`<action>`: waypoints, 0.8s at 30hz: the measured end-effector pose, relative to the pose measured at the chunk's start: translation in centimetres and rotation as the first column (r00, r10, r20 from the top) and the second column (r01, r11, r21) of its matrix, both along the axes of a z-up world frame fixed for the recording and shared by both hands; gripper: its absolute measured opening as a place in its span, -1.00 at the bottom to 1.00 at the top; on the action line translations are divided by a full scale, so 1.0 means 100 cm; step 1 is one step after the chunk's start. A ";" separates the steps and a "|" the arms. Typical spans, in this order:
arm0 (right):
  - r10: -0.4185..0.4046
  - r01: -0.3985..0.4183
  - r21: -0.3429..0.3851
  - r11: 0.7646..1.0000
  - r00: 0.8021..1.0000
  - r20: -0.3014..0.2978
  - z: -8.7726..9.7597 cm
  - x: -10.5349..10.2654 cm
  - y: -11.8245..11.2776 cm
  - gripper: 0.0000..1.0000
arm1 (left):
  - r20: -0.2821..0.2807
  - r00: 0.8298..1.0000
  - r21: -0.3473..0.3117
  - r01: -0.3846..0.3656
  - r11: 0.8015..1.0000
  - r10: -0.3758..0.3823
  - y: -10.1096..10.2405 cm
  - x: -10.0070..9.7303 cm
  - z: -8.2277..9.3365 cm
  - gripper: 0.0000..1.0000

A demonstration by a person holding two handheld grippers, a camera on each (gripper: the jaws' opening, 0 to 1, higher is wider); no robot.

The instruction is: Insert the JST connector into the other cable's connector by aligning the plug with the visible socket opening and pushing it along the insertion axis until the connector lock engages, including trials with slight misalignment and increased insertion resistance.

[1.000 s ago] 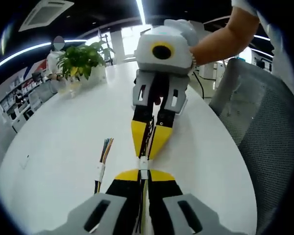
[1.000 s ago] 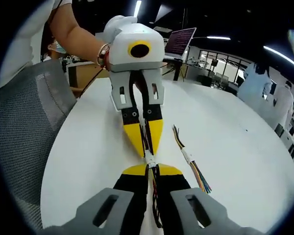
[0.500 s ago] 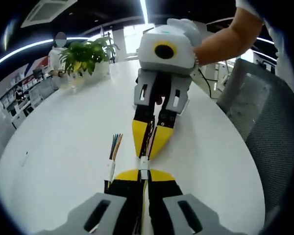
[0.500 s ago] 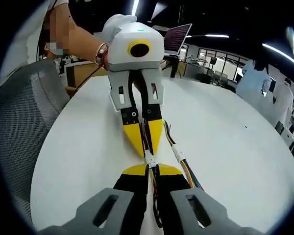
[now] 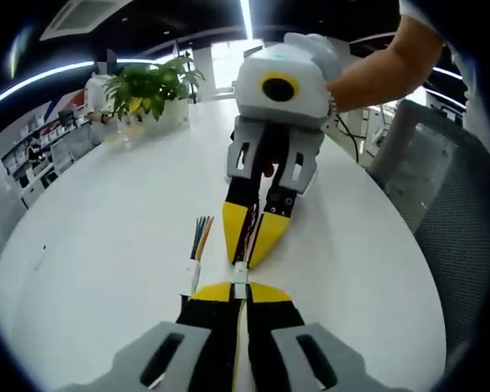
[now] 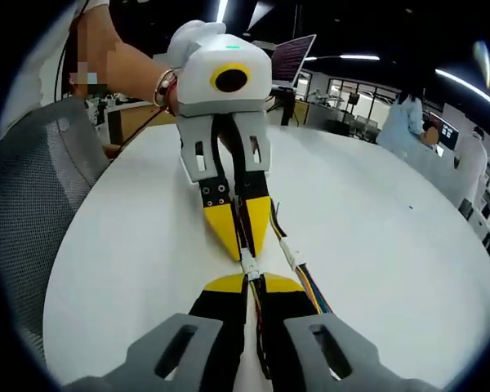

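Note:
My left gripper [image 5: 239, 287] and right gripper [image 5: 247, 256] meet tip to tip over the white table [image 5: 98, 212]. A small white JST connector [image 5: 240, 273] sits between their yellow fingertips, with thin dark wires running back into each pair of shut jaws. In the right gripper view the same connector [image 6: 249, 268] lies between my right gripper [image 6: 251, 282] and the left gripper [image 6: 243, 251]. Whether the two connector halves are fully seated is too small to tell. A person's hand holds each gripper's white housing.
A loose cable [image 5: 198, 245] with coloured wires and its own white connector lies on the table right beside the jaws, and runs partly under them [image 6: 298, 265]. A potted plant [image 5: 147, 91] stands far off. A grey mesh chair [image 5: 453, 204] borders the table edge. A laptop [image 6: 294, 65] is behind.
Both grippers stay shut and tip to tip. They have drifted together towards the loose coloured cable, which now lies right against the jaws.

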State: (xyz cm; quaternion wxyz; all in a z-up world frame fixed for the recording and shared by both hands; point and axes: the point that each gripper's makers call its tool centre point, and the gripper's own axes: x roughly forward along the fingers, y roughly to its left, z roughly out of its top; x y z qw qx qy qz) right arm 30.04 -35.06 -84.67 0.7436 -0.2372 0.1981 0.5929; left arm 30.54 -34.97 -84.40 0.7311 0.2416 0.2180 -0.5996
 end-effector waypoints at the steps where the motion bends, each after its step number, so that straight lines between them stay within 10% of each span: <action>1: 0.000 0.000 -0.002 1.000 1.000 0.000 0.000 0.000 0.000 -0.96 | -0.001 1.000 -0.001 0.000 1.000 0.000 0.000 0.000 0.000 -1.00; 24: 0.008 -0.008 -0.020 1.000 1.000 0.011 -0.002 0.002 0.001 -0.93 | 0.007 1.000 0.010 0.016 1.000 -0.016 0.004 0.001 -0.003 -0.98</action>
